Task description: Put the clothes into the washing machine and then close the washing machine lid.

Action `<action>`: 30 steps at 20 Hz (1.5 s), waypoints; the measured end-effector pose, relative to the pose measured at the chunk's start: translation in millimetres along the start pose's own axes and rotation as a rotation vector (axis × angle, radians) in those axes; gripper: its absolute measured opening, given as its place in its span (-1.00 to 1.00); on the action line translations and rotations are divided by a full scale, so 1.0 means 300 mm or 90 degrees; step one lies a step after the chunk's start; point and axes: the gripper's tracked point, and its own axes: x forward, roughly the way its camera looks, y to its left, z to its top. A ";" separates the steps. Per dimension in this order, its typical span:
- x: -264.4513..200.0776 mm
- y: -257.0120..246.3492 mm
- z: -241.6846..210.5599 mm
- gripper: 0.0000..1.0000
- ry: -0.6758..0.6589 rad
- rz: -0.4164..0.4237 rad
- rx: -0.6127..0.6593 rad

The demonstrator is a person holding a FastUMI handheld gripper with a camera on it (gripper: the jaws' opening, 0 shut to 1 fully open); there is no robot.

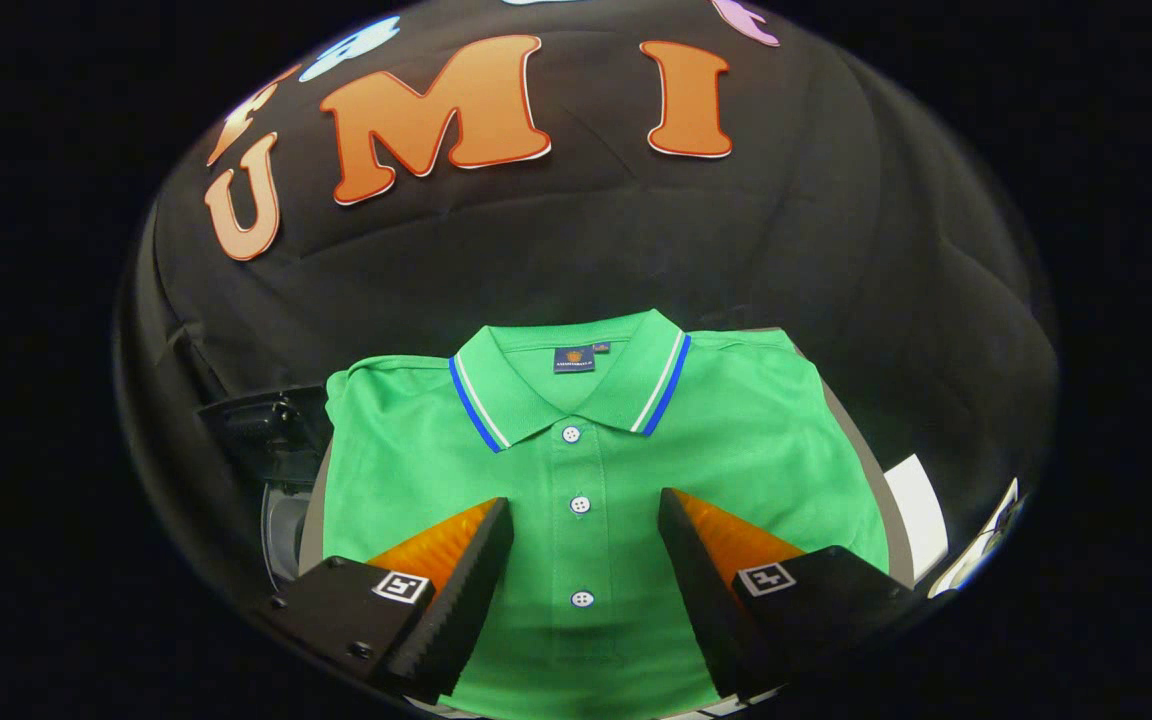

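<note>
Our gripper [584, 520] hangs wide open over the folded green shirt [596, 470], its button strip between the fingers. We should pinch a thick fold (not one layer) off the worktop [871, 460].

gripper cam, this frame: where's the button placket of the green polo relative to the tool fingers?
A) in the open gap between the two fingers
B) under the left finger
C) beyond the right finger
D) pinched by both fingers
A: the tool is open, and the placket of the green polo shirt runs down the gap between the fingers, neither one pressing on it.
</note>
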 end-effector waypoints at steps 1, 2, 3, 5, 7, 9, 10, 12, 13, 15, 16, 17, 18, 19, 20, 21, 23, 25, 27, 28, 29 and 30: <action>0.006 0.003 -0.001 0.90 0.003 -0.002 -0.002; 0.005 0.007 -0.004 0.88 0.005 -0.003 -0.003; 0.006 0.009 -0.001 0.86 0.004 0.003 -0.006; 0.005 0.023 -0.004 0.83 0.004 0.009 -0.014; 0.007 0.030 -0.005 0.60 0.005 0.012 -0.023; 0.003 0.036 -0.006 0.40 0.006 0.016 -0.026; 0.004 0.046 -0.007 0.30 0.010 0.025 -0.029; -0.003 0.067 -0.001 -0.19 0.010 0.039 -0.023; -0.003 0.064 -0.002 -0.43 0.011 0.035 -0.025; -0.001 0.068 -0.006 -0.43 0.024 0.016 -0.023; 0.002 0.075 -0.007 -0.43 0.034 0.016 -0.026; 0.002 0.079 -0.006 -0.57 0.039 0.010 -0.025; -0.006 0.081 0.001 -0.72 0.035 0.006 -0.033; -0.002 0.079 -0.006 -0.72 0.036 0.002 -0.042; -0.004 0.081 -0.005 -0.72 0.032 0.001 -0.045; -0.003 0.082 -0.002 -0.72 0.028 0.004 -0.045; -0.006 0.077 0.001 -0.73 0.018 0.018 -0.035; -0.009 0.073 0.011 -0.73 -0.007 0.023 -0.024; -0.035 0.072 0.035 -0.72 -0.050 0.025 -0.024; -0.052 0.076 0.045 -0.73 -0.064 0.029 -0.025; -0.070 0.077 0.056 -0.73 -0.081 0.036 -0.023; -0.080 0.073 0.060 -0.73 -0.087 0.042 -0.020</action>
